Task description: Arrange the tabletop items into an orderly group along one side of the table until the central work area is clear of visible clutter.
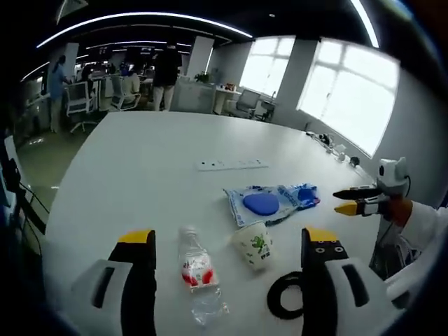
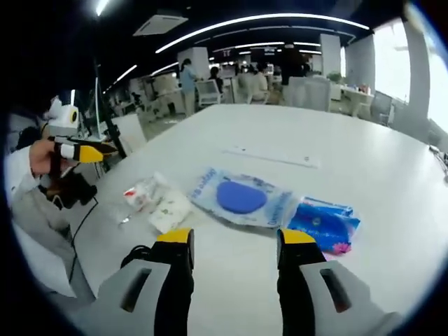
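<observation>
Nothing is gathered yet, as I judge it; both tongs hang released and empty above the white table, so the sorting looks barely begun. Between the jaws of the left tongs lies a clear water bottle on its side, then a paper cup tipped over, with a black ring by the right jaw, partly cut off behind it. Beyond them lies a clear bag holding a blue disc, and further off a white power strip. Just ahead of the right tongs sits a blue packet, its print too blurred to read. A likely next move is closing on the bottle.
</observation>
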Demonstrator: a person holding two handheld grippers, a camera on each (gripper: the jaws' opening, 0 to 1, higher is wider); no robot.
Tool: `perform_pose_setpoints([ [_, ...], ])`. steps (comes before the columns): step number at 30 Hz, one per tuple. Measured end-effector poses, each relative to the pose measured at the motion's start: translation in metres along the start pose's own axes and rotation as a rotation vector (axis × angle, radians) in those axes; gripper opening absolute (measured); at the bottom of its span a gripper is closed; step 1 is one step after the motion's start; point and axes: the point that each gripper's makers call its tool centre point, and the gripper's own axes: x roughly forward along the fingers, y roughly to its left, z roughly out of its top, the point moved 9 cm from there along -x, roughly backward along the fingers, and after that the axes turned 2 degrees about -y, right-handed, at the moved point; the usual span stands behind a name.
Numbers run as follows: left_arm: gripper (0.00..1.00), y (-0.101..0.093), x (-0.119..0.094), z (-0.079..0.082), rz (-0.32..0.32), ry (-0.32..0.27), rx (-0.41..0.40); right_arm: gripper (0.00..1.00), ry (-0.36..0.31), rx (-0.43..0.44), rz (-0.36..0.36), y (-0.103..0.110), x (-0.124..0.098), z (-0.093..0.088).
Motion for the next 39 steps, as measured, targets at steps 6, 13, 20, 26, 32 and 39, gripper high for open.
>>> perform_pose_setpoints([
  [6, 0.87, -0.008, -0.019, -0.014, 0.015, 0.0, 0.004, 0.45, -0.005, -0.005, 0.011, 0.011, -0.01, -0.004],
  [13, 0.86, -0.02, -0.035, -0.03, 0.019, 0.007, 0.022, 0.44, -0.014, -0.01, 0.018, 0.024, -0.019, -0.007],
  [20, 0.85, -0.031, -0.051, -0.047, 0.021, 0.003, 0.004, 0.44, -0.006, -0.031, 0.038, 0.038, -0.025, -0.014],
  [26, 0.85, -0.042, -0.057, -0.066, 0.021, 0.018, -0.005, 0.44, 0.004, -0.034, 0.058, 0.048, -0.025, -0.022],
  [32, 0.85, -0.053, -0.058, -0.083, 0.013, 0.04, -0.019, 0.43, 0.029, -0.04, 0.083, 0.058, -0.025, -0.033],
  [39, 0.84, -0.067, -0.051, -0.102, -0.012, 0.072, -0.034, 0.44, 0.063, -0.046, 0.114, 0.069, -0.021, -0.047],
])
